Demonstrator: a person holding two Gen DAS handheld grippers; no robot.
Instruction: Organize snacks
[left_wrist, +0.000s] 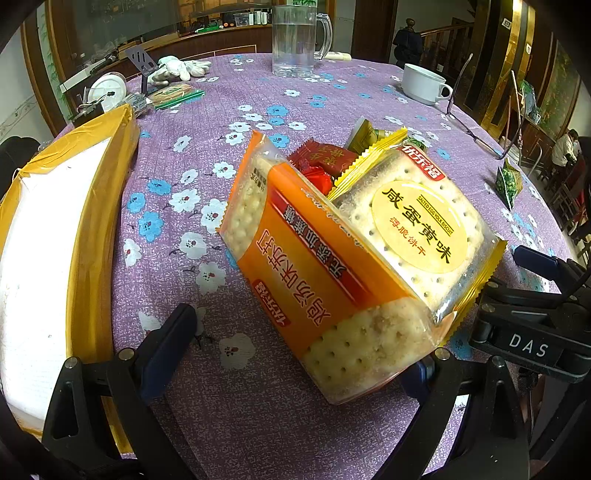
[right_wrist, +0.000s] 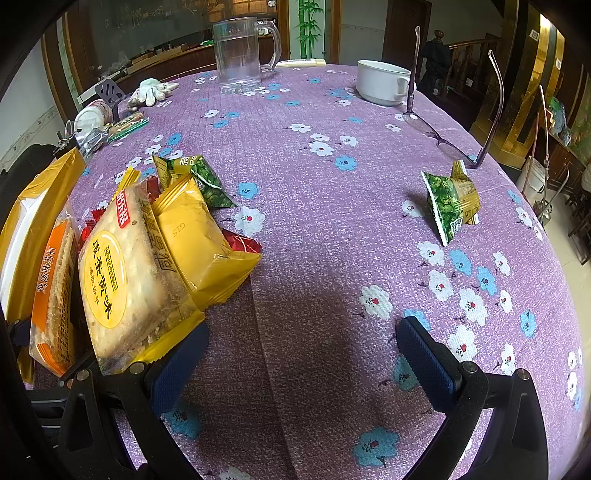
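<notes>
A pile of snacks lies on the purple flowered tablecloth (left_wrist: 258, 424). An orange cracker pack (left_wrist: 306, 277) lies between my left gripper's (left_wrist: 295, 350) open fingers, its near end against the right finger; it also shows in the right wrist view (right_wrist: 55, 291). A yellow salted egg yolk biscuit pack (left_wrist: 417, 229) leans on it (right_wrist: 122, 280). Red sweets (left_wrist: 325, 162) and a plain yellow pack (right_wrist: 199, 236) lie behind. A green pea packet (right_wrist: 207, 181) sits at the pile's far side. Another green pea packet (right_wrist: 450, 203) stands alone to the right. My right gripper (right_wrist: 299, 362) is open and empty beside the pile.
A yellow-taped white box (left_wrist: 55, 240) lies at the left. A glass mug (right_wrist: 240, 51), white cup (right_wrist: 380, 81), spectacles (right_wrist: 443, 140), white gloves (right_wrist: 151, 92) and small clutter (right_wrist: 96, 125) sit toward the far edge.
</notes>
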